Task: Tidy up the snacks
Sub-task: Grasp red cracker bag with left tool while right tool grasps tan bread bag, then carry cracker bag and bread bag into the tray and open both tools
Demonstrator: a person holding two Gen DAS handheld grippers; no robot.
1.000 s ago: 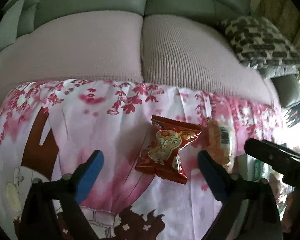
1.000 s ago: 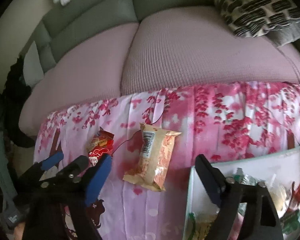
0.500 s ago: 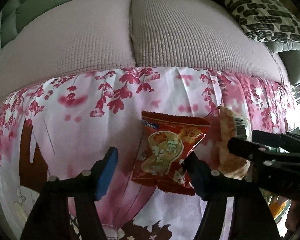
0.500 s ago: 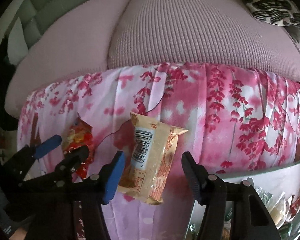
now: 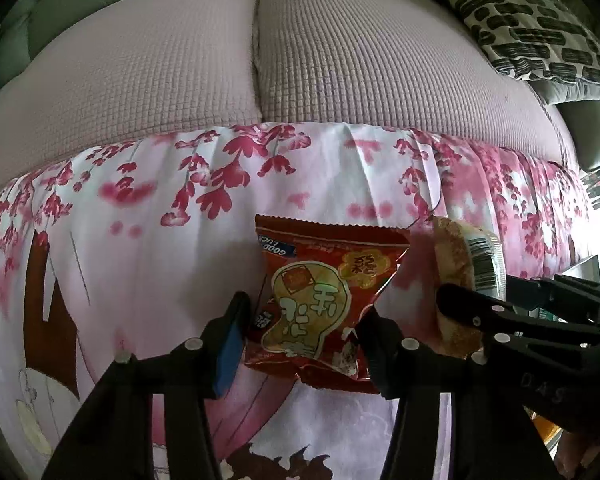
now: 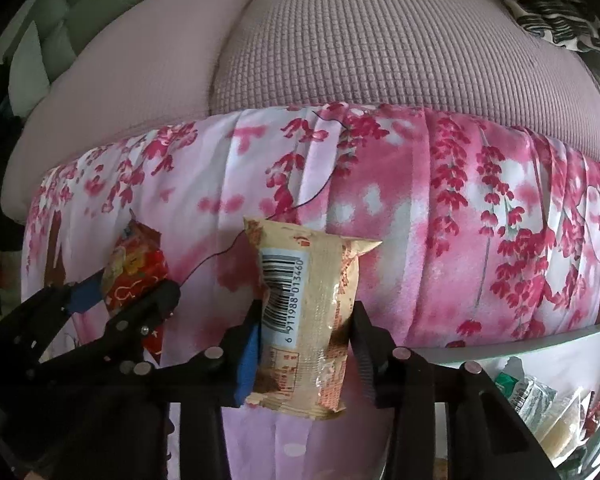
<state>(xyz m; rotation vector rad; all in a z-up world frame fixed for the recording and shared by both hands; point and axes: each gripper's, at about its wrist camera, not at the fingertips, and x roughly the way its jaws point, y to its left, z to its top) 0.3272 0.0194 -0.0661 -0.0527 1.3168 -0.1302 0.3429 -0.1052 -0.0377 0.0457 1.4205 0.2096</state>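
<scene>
Two packets still lay on the pink blossom-printed cloth [image 6: 440, 240], mid-cloth: left gripper [image 5: 300, 344] closing around the red foil snack packet [image 5: 320, 300], right gripper [image 6: 306, 344] closing around the beige barcoded snack packet [image 6: 304, 320]. Clear bin [image 6: 540, 336] at the cloth's right edge already held several snacks.

Your two snack packets lie side by side on the cloth [image 5: 148, 264], near its middle: the red packet [image 5: 320, 300] to the left, the barcode packet [image 6: 304, 320] just to its right, apart from it. The cloth's far edge meets the sofa seat cushions [image 5: 340, 52] behind it. A patterned pillow [image 5: 532, 24] sits on the sofa's far right corner. At the cloth's near right corner stands a bin [image 6: 540, 344] with more snack packets [image 6: 540, 400] in it.
</scene>
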